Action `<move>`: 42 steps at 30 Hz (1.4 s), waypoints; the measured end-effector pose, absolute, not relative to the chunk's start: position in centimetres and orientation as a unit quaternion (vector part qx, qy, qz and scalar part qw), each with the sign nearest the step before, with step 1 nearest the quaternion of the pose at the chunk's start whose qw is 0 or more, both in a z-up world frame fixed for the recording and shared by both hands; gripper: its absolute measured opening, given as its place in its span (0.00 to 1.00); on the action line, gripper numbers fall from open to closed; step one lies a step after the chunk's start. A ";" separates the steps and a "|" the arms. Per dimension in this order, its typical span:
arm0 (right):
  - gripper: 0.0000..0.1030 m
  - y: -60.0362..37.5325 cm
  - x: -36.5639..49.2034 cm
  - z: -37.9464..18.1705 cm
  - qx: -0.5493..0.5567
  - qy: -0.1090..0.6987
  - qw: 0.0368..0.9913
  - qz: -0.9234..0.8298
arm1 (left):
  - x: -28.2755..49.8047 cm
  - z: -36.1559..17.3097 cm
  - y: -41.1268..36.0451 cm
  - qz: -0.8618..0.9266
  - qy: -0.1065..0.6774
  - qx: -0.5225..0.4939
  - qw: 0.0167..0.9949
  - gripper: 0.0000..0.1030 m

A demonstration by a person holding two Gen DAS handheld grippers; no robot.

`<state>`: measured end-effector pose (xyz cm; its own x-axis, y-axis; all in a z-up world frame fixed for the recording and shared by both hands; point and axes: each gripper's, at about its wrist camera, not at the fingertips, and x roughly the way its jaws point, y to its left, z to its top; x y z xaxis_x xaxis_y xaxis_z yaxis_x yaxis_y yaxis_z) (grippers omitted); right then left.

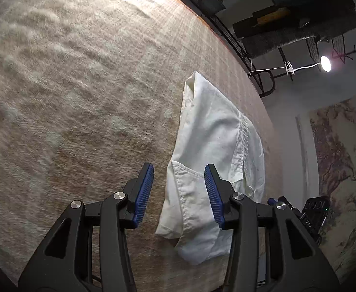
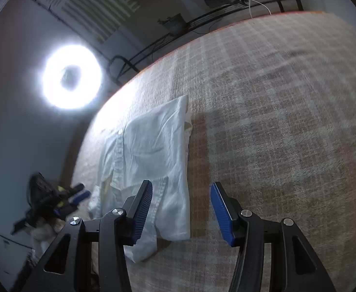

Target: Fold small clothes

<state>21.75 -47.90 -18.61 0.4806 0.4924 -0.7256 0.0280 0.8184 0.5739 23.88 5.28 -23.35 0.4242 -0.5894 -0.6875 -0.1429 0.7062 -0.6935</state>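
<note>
A white shirt (image 1: 214, 150) lies folded in a long strip on the checked beige blanket (image 1: 80, 97), near its edge; my left gripper (image 1: 179, 189) hangs over the shirt's near end, jaws parted, holding nothing; my right gripper (image 2: 181, 204) is also parted and empty, its left pad over the shirt (image 2: 151, 146), its right over bare blanket (image 2: 275, 121); only the right view shows a glaring ring light (image 2: 72, 86) and my other gripper, blurred, at the left; only the left view shows a small clip lamp (image 1: 325, 63); both shirt's near corners sit behind the pads.
</note>
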 end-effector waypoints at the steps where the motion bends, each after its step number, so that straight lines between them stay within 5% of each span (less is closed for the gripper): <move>1: 0.51 -48.0 21.8 -18.7 0.272 0.487 0.817 0.145 | 24.0 -23.5 5.0 -0.146 0.518 -0.352 0.766 0.42; 19: 0.37 -44.9 26.2 -23.4 0.303 0.531 0.770 0.182 | 27.2 -24.7 0.5 -0.160 0.523 -0.304 0.780 0.42; 27: 0.13 -42.6 27.0 -22.4 0.248 0.540 0.786 0.169 | 27.8 -23.4 -3.1 -0.148 0.514 -0.236 0.812 0.09; 42: 0.07 -41.2 25.3 -15.5 0.143 0.468 0.858 0.158 | 28.0 -17.4 -10.1 -0.183 0.458 -0.176 0.852 0.06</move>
